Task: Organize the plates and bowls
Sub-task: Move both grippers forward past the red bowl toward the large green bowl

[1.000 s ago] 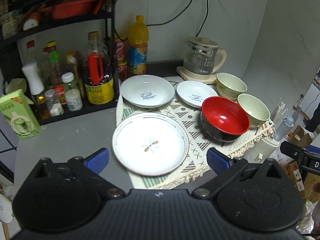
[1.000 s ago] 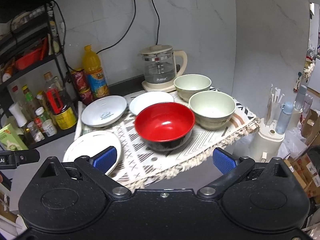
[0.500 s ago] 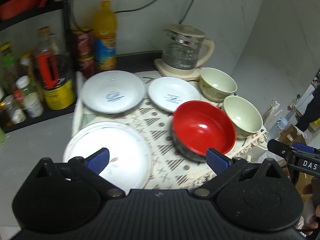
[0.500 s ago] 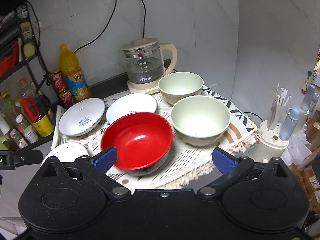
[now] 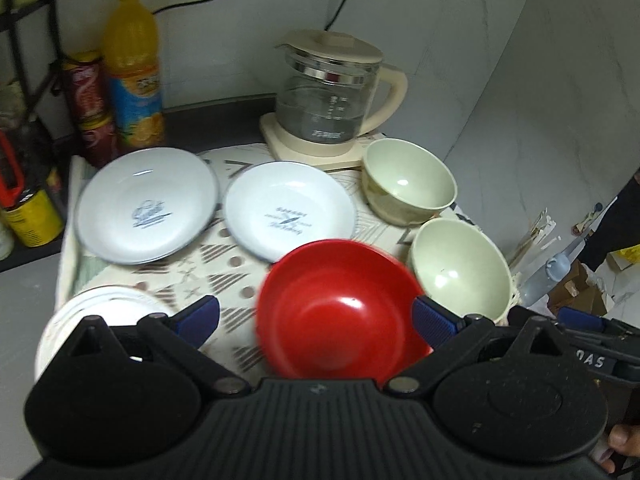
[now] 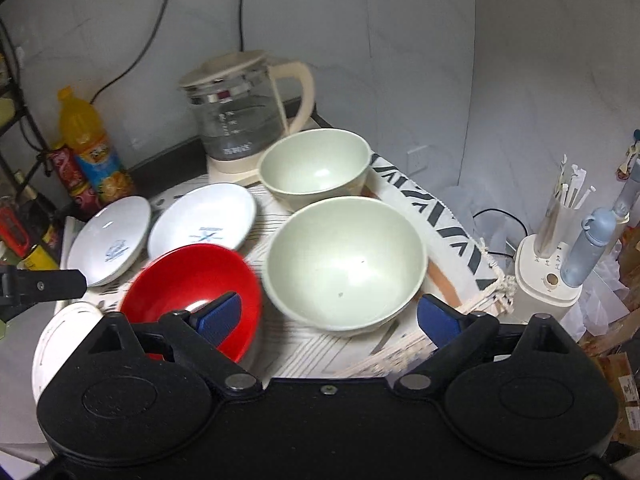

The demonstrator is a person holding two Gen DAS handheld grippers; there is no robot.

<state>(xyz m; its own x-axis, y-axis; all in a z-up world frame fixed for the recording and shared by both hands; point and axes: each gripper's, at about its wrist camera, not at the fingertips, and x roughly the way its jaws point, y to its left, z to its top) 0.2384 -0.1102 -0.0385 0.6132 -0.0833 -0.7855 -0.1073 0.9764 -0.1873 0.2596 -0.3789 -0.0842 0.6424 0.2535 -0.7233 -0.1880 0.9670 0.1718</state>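
A red bowl [image 5: 340, 320] sits on the patterned mat [image 5: 224, 264], right in front of my open left gripper [image 5: 316, 318], and it shows between the fingers. Two pale green bowls [image 5: 460, 268] [image 5: 412, 184] stand to its right. Two blue-printed white plates [image 5: 146, 206] [image 5: 290, 210] lie behind, and a larger white plate [image 5: 104, 308] lies at the near left. My right gripper [image 6: 328, 317] is open and empty just before the near green bowl [image 6: 344, 260]. Its left fingertip [image 6: 220, 316] overlaps the red bowl [image 6: 188, 284] in view.
A glass kettle [image 5: 332, 100] stands at the back against the wall. An orange drink bottle [image 5: 134, 72] and red cans [image 5: 88, 104] are at the back left. Past the mat's right edge stand a white chopstick holder [image 6: 548, 276] and a blue bottle [image 6: 592, 244].
Both grippers have moved forward and to the right, closer to the bowls. The left one went from over the large white plate to the red bowl. Nothing was taken hold of.
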